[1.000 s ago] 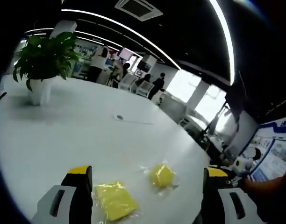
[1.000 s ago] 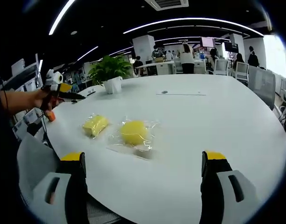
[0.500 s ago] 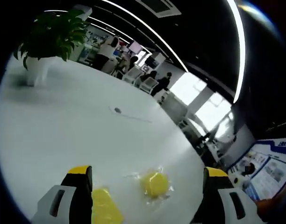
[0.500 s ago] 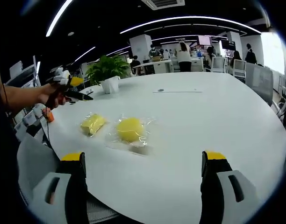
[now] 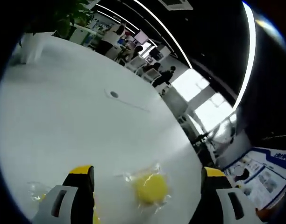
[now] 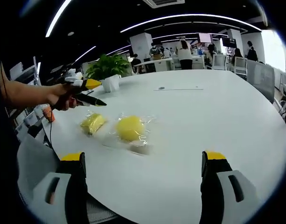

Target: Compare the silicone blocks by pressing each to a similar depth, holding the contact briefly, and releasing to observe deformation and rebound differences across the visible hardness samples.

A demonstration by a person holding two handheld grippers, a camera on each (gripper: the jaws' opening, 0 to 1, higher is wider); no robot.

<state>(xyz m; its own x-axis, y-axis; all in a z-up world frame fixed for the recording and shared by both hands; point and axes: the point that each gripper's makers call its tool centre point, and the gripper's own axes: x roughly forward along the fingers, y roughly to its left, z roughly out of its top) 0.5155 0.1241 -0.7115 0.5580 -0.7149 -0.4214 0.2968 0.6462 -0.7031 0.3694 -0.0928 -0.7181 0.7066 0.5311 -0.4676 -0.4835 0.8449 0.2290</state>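
I've got two bagged yellow silicone samples on the white table [image 6: 218, 116]: round block [image 6: 129, 128], flatter block [image 6: 93, 123] just beside it. Left gripper [image 6: 89, 93] hangs above the flatter one, jaws parted, empty. Right gripper [image 6: 143, 175] wide open, empty, near the table edge. Potted plant [image 6: 108, 70] farther back.

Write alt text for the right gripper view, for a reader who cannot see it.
Two yellow silicone blocks in clear plastic wrappers, one round and one oblong, lie side by side on a white table. The left gripper, held in a hand, hovers above the oblong one, with a potted plant behind.
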